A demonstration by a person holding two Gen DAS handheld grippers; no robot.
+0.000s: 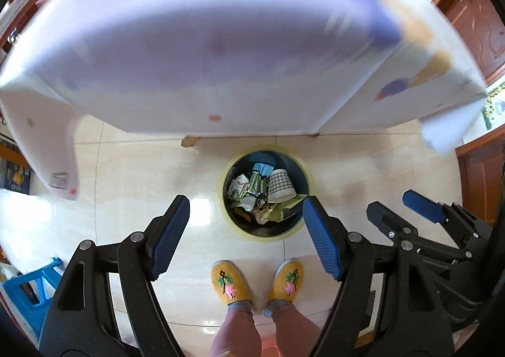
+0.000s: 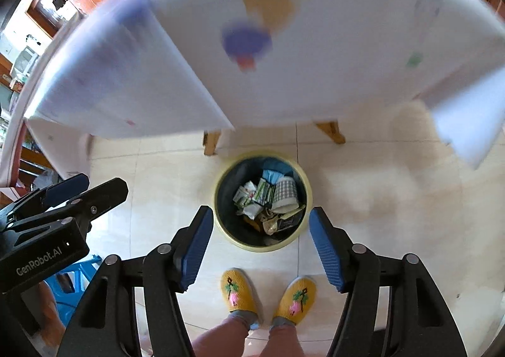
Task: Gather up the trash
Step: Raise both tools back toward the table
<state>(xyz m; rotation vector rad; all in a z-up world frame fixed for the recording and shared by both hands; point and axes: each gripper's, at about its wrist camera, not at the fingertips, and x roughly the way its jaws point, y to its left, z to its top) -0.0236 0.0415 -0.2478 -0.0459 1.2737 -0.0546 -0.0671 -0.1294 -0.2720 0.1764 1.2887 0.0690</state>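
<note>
A yellow-rimmed round trash bin point(image 1: 228, 224) point(image 2: 221, 224) stands on the tiled floor just in front of a table. Inside it lie crumpled wrappers point(image 1: 249, 188) point(image 2: 254, 194) and a checked paper cup point(image 1: 281, 186) point(image 2: 285, 194). My left gripper point(image 1: 246, 237) hangs open above the bin's near side, nothing between its blue pads. My right gripper point(image 2: 257, 249) is also open and empty over the bin's near rim. The right gripper point(image 1: 407, 214) shows beside the left one, and the left gripper point(image 2: 75, 192) appears at the left of the right wrist view.
A table under a white patterned cloth point(image 1: 205, 50) point(image 2: 284, 41) fills the upper view, its wooden legs point(image 2: 331, 131) behind the bin. A person's feet in yellow slippers point(image 1: 232, 282) point(image 2: 238, 293) stand just before the bin. A blue plastic stool point(image 1: 28, 290) sits at the left.
</note>
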